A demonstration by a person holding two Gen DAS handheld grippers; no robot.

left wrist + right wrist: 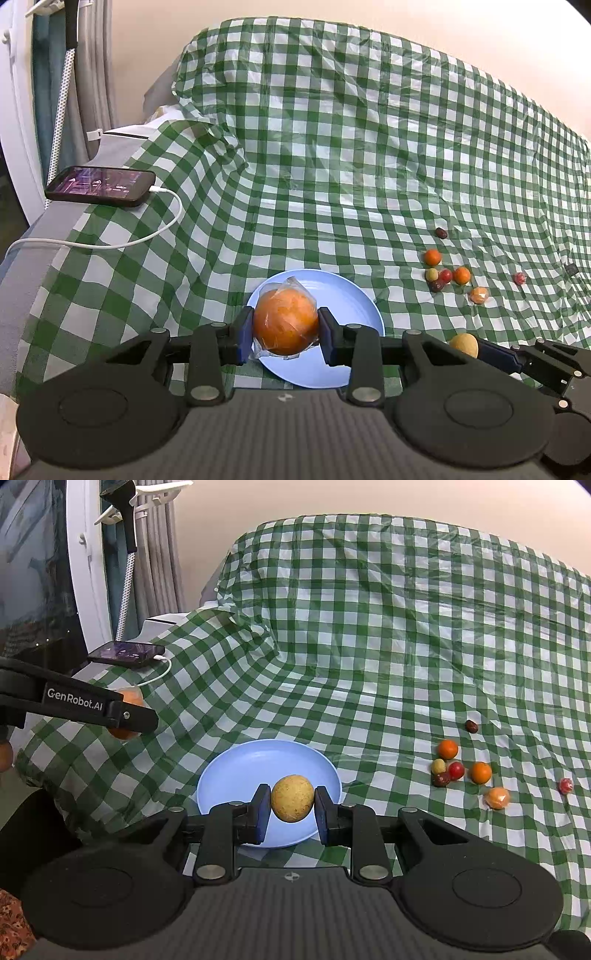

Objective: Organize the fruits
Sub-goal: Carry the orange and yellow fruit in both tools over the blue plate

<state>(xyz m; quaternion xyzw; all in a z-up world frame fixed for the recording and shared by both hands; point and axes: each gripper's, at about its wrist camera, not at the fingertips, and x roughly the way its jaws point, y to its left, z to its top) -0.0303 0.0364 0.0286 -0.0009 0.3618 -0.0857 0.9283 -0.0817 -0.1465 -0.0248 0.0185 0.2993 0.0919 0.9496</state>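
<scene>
Two tongs each carried a fruit over the blue plate [221, 775], prob. the collecting spot on the green-checked cloth [332, 147], w/ the small loose fruits [461, 771] lying well apart to its right, not yet gathered. Left tongs [286, 332] were clenched on the plastic-wrapped orange [285, 322], the bigger fruit, above the plate's near side. Right tongs [291, 808] were narrower, gripping the yellow-brown fruit [292, 798] between both pads, above the plate.

Bare plate [236, 771]; fruit cluster [456, 770] rightward
</scene>
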